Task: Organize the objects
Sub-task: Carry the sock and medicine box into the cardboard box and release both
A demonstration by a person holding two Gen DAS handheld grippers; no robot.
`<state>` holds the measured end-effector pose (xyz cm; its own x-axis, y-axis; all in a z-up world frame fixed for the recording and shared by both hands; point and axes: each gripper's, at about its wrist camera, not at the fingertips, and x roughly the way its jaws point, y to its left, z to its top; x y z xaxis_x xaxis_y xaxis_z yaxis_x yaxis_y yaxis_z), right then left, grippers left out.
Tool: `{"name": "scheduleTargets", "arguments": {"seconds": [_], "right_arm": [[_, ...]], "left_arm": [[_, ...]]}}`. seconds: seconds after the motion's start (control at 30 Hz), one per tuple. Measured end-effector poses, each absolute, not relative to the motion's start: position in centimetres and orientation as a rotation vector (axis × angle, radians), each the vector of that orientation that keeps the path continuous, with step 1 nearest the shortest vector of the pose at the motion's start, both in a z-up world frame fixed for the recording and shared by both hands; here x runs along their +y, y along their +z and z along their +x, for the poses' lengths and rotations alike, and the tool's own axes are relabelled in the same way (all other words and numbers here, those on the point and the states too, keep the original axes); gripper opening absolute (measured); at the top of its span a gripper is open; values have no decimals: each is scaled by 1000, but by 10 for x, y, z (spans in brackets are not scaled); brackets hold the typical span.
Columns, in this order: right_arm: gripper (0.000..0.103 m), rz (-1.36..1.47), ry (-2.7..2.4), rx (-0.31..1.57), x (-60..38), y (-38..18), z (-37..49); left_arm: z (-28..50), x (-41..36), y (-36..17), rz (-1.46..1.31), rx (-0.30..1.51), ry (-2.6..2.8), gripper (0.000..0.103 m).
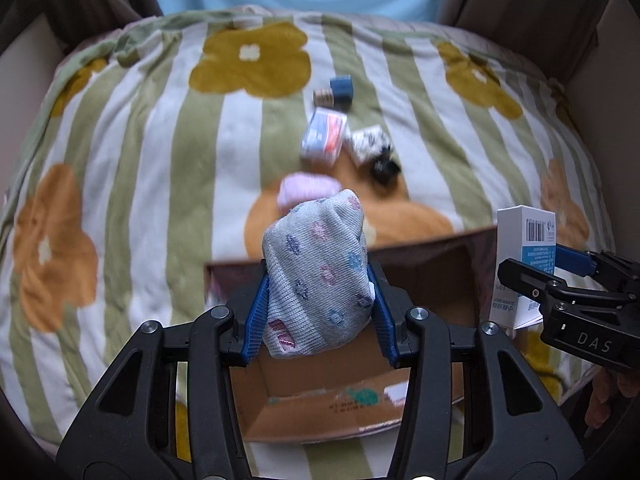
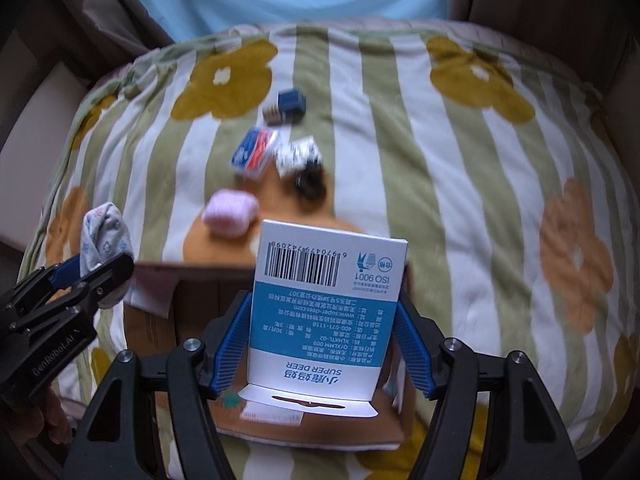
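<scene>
Nearest are the two claws, one in each hand, each with black arms and ribbed blue pads. The left claw (image 1: 318,300) is closed on one rolled sock (image 1: 318,272), a soft grey knit bundle dotted with small pink and blue flowers, squeezed between both pads. The right claw (image 2: 324,340) grips one flat white-and-blue carton (image 2: 326,312), a stiff rectangular pack printed with a barcode and "SUPER DEER", held upright by its two side edges.

Both loads hang over one open cardboard box (image 1: 320,404), brown and plain, with a teal smudge on its near inner wall. It sits on a bed under a plush blanket (image 1: 132,160) of green and white stripes with big mustard and orange flowers.

Just beyond the box lies one pink rolled sock (image 2: 230,212), fuzzy and rounded. Farther on, a loose cluster: one small black clip-like object (image 1: 386,168), blurred; one white cube with black markings (image 1: 368,144); one blue, red and white packet (image 1: 324,136), glossy and boxy. Farthest are one dark blue cube (image 1: 341,88) and, touching its left side, one small brown ridged block (image 1: 322,97).
</scene>
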<state>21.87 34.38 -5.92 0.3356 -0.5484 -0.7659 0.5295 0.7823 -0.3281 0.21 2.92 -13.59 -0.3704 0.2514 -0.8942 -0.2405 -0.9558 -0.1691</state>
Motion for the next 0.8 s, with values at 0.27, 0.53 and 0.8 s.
{"name": "scheduleTargets", "arguments": {"seconds": [0.27,0.53,0.8], "right_arm": [[64,-49,-691,1028,338,-103,206],[64,-10,-718,1024,322,-123,208],[66,-13,-770,1054,313,-126,209]], "left_arm": [[25,29,-183,-1609,10,2361,42],[26,30,-219,-1671,20,2350,42],[28,30,-207,-1582,100,2394,88]]}}
